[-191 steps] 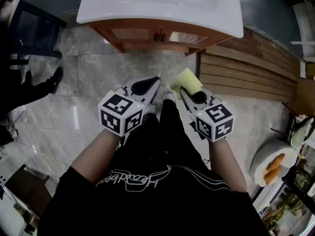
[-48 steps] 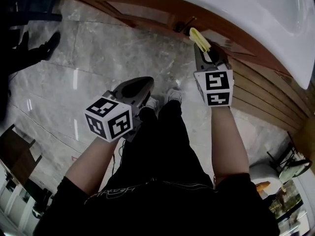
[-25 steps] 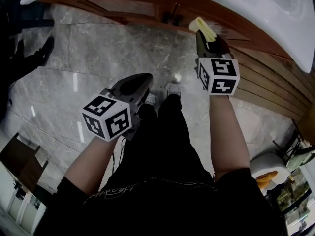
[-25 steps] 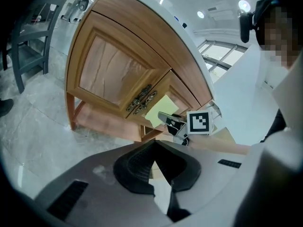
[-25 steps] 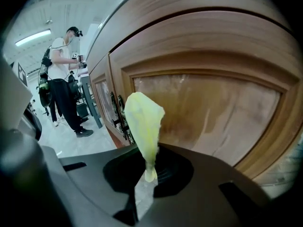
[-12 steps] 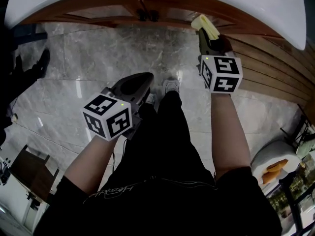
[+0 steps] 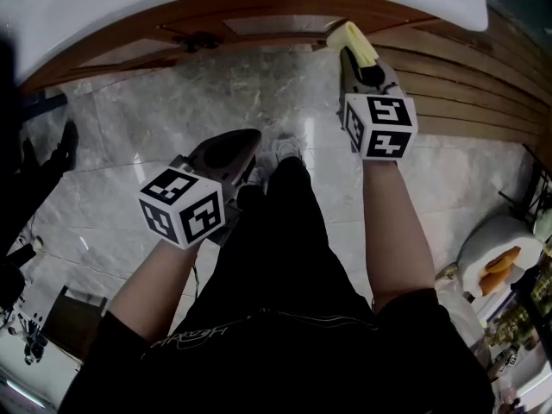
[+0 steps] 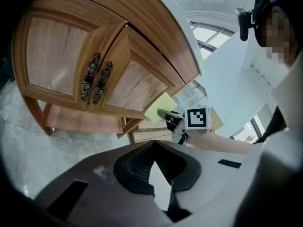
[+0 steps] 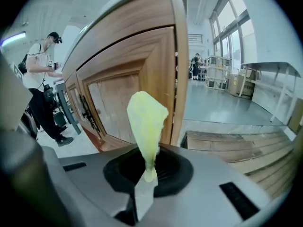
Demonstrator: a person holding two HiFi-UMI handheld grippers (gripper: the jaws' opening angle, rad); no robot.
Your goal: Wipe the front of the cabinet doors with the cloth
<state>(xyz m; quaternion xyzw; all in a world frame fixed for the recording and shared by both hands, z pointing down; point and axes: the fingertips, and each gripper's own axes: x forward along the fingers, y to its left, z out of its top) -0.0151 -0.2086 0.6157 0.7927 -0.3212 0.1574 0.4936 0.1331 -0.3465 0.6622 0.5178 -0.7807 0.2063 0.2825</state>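
Two grippers, but only my right gripper (image 7: 357,59) matters here. Its jaws are pinched tight on the yellow cloth (image 9: 147,115), which sticks straight up out of them, long axis upright in the right gripper view. The cabinet doors (image 9: 118,98) sit just behind and left of the cloth in that frame, so I reckon the push is forward and a bit left. Can't tell if the cloth is touching wood. My left gripper (image 7: 226,152) is closed on nothing, lower middle of the head view, well apart from the doors.
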